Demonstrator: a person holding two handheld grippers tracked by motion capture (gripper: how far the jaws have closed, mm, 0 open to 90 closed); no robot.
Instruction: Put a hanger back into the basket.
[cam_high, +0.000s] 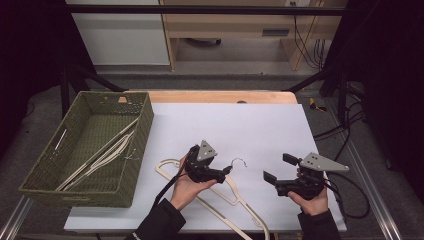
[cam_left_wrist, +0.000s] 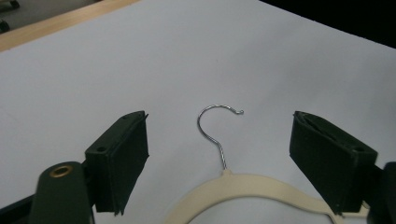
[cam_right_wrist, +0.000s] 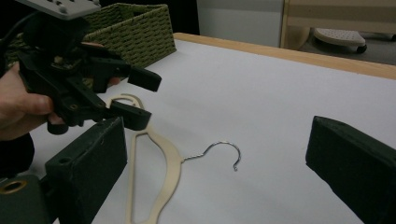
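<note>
A cream hanger (cam_high: 220, 200) with a metal hook (cam_high: 239, 161) lies flat on the white sheet (cam_high: 225, 120). My left gripper (cam_high: 225, 173) hovers just over the hanger's neck and points right. In the left gripper view, the left gripper (cam_left_wrist: 218, 116) has its jaws open, one on each side of the hook (cam_left_wrist: 215, 133) and the hanger's top (cam_left_wrist: 243, 186), with no pad touching. My right gripper (cam_high: 280, 167) is held to the right of the hook, open and empty. In the right gripper view the hook (cam_right_wrist: 219, 148) lies ahead of the right gripper (cam_right_wrist: 215, 135), with the left gripper (cam_right_wrist: 144, 99) over the hanger (cam_right_wrist: 170, 172).
A green woven basket (cam_high: 142, 135) stands at the left of the table with several cream hangers (cam_high: 100, 155) inside; it also shows in the right gripper view (cam_right_wrist: 135, 28). The sheet's far half is bare. A wooden table edge (cam_high: 220, 96) runs along the back.
</note>
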